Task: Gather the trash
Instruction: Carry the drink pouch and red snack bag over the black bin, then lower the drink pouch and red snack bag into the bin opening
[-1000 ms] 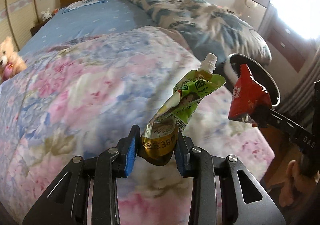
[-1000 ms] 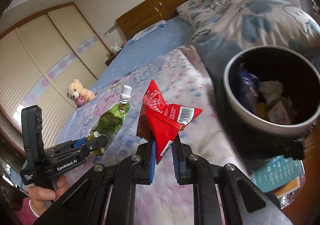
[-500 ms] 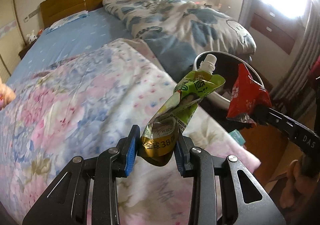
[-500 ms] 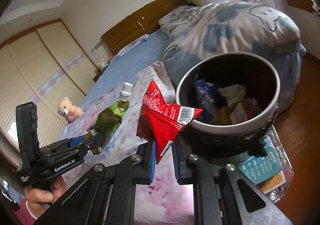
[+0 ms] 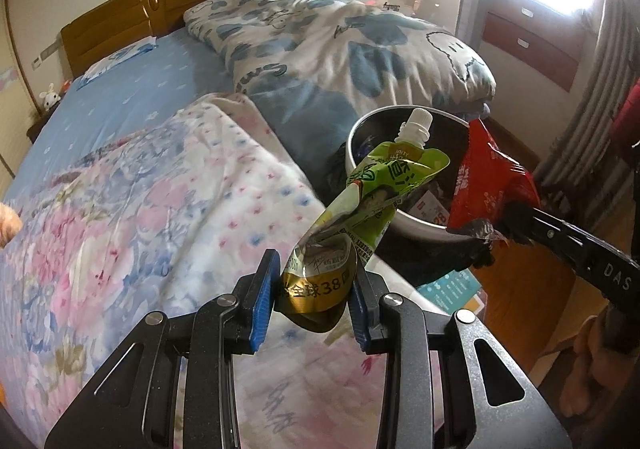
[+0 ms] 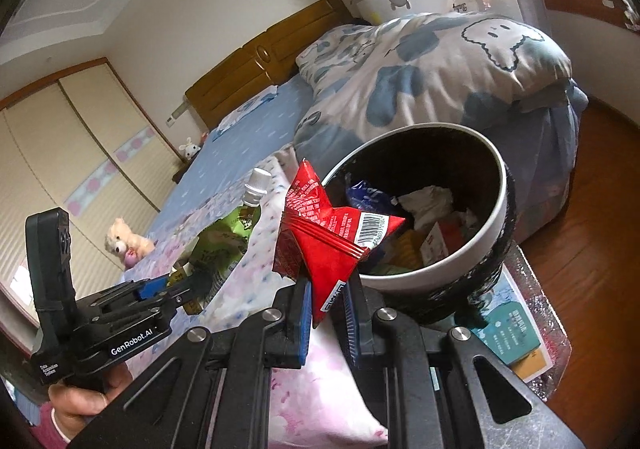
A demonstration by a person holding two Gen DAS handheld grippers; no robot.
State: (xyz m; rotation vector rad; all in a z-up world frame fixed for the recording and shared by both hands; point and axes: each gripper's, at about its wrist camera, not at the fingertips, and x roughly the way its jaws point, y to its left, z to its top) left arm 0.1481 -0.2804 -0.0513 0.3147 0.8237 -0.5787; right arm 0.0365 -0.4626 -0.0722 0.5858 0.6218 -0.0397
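Pads of our left gripper (image 5: 314,299) clamp a green spout pouch (image 5: 362,213); our right gripper (image 6: 326,315) pinches a red wrapper (image 6: 328,237). Just beyond both tips sits the trash bin (image 6: 494,225), holding litter.

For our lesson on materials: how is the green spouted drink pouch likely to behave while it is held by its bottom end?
The green drink pouch looks floppy: it is creased and leans sideways above the left gripper. It is probably light and nearly empty, since its body is flattened. The glossy foil may be slippery, though the blue fingers pinch its bottom firmly.
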